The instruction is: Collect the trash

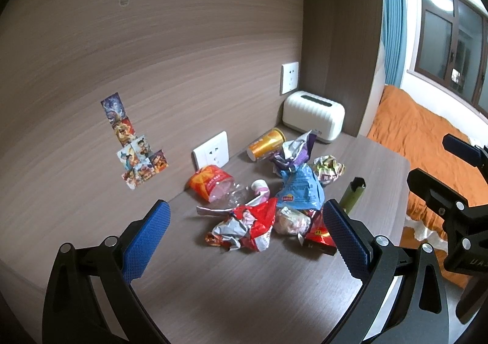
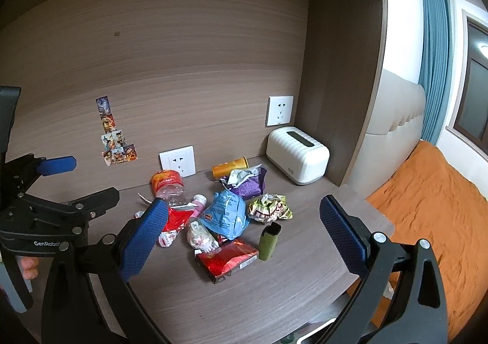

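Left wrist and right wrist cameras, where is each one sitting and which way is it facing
Left wrist: rides the left gripper, facing forward and down at the trash pile; its blue fingers stand wide apart, and the right gripper's frame shows at the right edge.
Right wrist: rides the right gripper, facing the same pile from further right; its jaws are open, the left gripper at left.
Shared: the desk, blue chip bag, green lighter, white box.
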Motion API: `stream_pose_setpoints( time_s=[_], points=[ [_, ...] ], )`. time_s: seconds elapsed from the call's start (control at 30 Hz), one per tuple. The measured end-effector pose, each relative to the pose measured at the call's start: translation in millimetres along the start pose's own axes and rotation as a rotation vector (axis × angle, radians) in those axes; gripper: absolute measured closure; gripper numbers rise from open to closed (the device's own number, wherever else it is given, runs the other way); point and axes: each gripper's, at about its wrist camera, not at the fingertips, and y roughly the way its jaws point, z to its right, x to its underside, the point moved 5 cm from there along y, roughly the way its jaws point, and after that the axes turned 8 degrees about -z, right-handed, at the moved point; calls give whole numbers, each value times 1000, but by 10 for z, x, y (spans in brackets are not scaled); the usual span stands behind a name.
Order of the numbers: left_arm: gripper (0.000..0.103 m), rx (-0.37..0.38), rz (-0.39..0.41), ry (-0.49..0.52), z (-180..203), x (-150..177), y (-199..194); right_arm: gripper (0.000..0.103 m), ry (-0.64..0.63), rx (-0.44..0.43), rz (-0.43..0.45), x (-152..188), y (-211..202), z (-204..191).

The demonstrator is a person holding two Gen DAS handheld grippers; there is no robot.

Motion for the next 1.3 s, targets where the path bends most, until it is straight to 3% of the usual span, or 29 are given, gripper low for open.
stream_pose_setpoints(
  time_s=[1.3],
  points=[
    [5,-10,-13,22,78,-20,87,4,19,-10,-13,6,64,93]
  ],
)
